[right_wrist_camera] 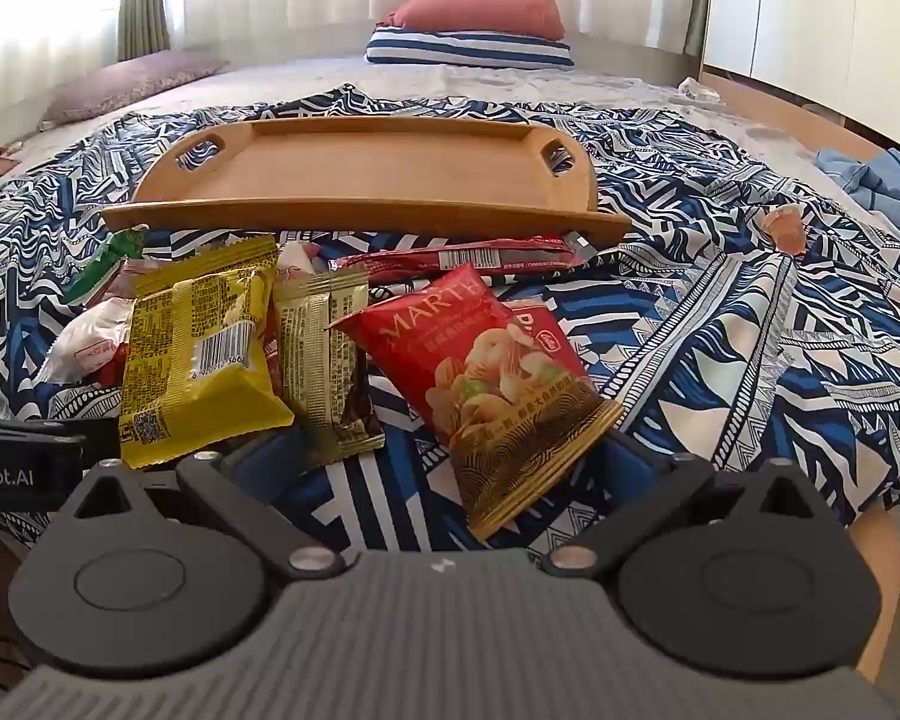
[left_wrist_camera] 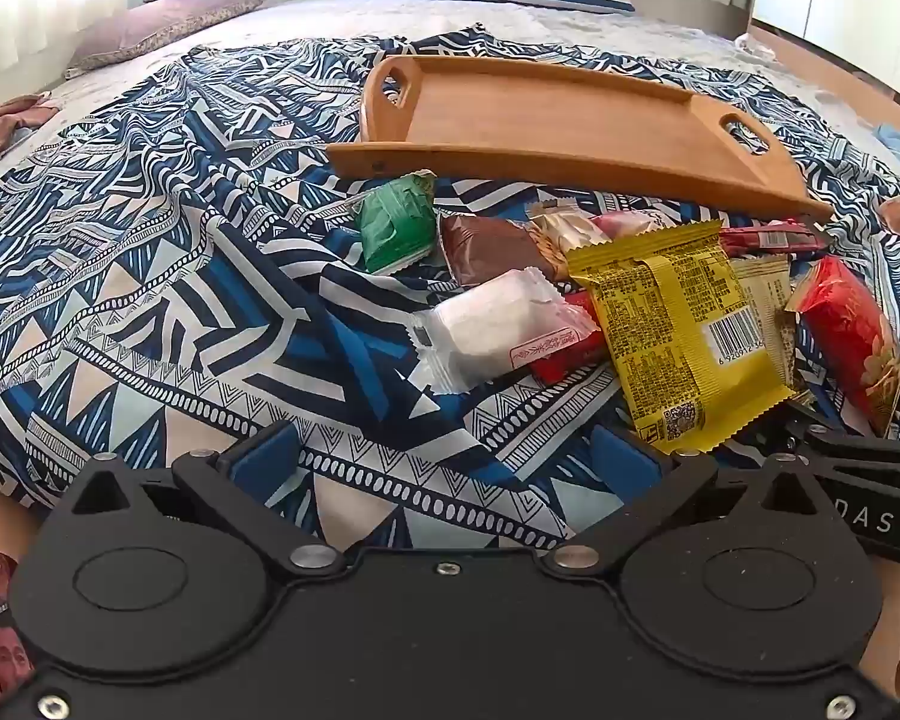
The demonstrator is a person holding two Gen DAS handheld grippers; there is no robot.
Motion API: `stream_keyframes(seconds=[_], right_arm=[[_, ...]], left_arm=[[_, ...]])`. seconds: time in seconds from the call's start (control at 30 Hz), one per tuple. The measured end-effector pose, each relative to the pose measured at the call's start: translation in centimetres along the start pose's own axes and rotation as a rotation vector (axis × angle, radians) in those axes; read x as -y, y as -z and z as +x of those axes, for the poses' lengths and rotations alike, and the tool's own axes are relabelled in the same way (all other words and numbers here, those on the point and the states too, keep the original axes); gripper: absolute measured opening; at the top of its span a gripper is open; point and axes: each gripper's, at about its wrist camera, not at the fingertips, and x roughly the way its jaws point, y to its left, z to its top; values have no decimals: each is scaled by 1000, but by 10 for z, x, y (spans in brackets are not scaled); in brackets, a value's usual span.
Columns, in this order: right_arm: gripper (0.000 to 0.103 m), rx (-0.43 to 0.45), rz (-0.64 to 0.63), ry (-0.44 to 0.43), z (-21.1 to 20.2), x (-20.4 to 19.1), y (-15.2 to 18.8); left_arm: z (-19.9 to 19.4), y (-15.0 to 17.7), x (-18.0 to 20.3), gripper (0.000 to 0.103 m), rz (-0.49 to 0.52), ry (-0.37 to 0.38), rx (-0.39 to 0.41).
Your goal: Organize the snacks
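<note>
Facing the snack pile (left_wrist_camera: 600, 294), your left gripper (left_wrist_camera: 450, 456) and right gripper (right_wrist_camera: 450, 456) gape wide, holding nothing; the wooden tray (right_wrist_camera: 378, 180) waits bare at twelve o'clock, probably their destination.

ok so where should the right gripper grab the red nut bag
Take the red nut bag by its near bottom seam, the gold crimped edge that sits between the open jaws of the right gripper. Come straight forward from the near side. The bag lies tilted with that flat edge lifted toward the camera, while its middle is puffy and harder to pinch.
</note>
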Motion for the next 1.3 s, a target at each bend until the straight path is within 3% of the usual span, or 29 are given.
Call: stream_keyframes(seconds=[1.3], right_arm=[[103, 13, 9, 32, -1, -4, 0]], left_arm=[[-2, 3, 3, 103, 4, -6, 21]])
